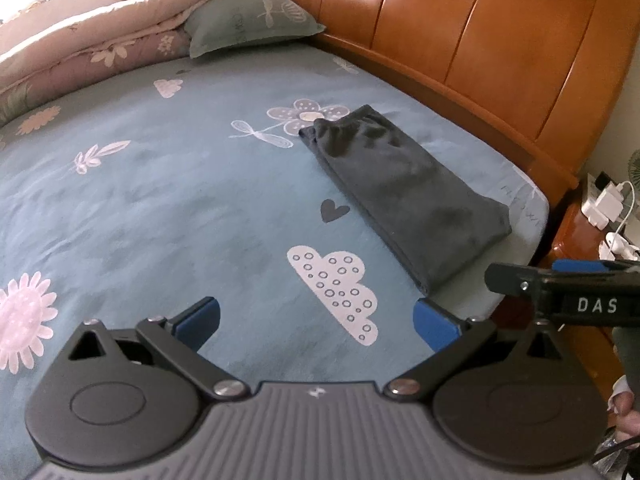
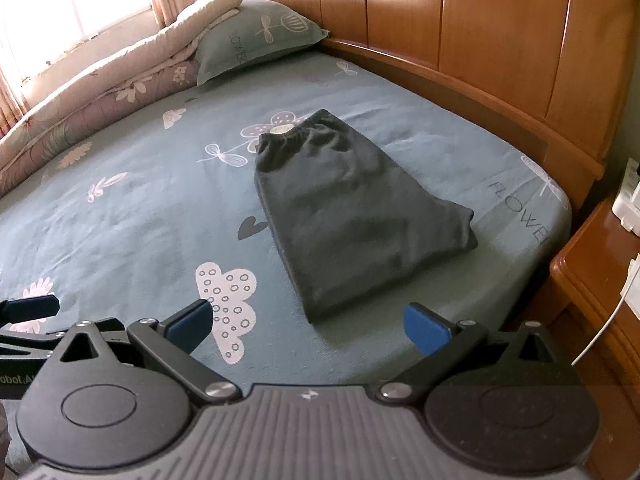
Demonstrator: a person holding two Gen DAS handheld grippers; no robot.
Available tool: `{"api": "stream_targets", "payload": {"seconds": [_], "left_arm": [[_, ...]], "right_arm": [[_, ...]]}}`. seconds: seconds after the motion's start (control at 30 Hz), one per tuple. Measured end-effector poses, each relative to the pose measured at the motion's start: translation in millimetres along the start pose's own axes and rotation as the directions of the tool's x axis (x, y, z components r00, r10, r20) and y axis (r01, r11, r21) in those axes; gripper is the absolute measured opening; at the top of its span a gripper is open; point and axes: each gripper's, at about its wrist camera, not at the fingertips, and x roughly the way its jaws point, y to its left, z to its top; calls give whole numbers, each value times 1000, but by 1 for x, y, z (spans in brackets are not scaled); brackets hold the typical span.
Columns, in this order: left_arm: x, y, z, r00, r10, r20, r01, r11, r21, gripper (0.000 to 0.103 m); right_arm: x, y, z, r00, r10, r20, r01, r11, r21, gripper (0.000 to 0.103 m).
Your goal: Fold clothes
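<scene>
A dark grey garment [image 1: 404, 196] [image 2: 352, 216] lies folded into a compact rectangle on the blue patterned bed sheet [image 1: 160, 208] [image 2: 132, 216], its elastic waistband at the far end. My left gripper [image 1: 316, 322] is open over the sheet, short of the garment and to its left, with nothing between its blue pads. My right gripper [image 2: 308, 326] is open too, hovering just in front of the garment's near edge, empty. The right gripper's body also shows at the right edge of the left wrist view.
A wooden headboard [image 1: 460, 32] [image 2: 460, 36] runs along the far right. A green pillow [image 1: 252, 16] [image 2: 260, 32] and a rolled floral quilt [image 1: 92, 48] [image 2: 104, 80] lie at the back left. A wooden nightstand [image 2: 600, 280] with chargers and cables stands right of the bed.
</scene>
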Motion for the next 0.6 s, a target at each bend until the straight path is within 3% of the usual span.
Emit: {"api": "stream_targets", "payload": {"seconds": [0.6], "left_arm": [[-2, -7, 3, 1000, -8, -13, 8, 1000, 18, 102]], "right_arm": [[-1, 5, 3, 1000, 10, -2, -10, 1000, -15, 103]]}}
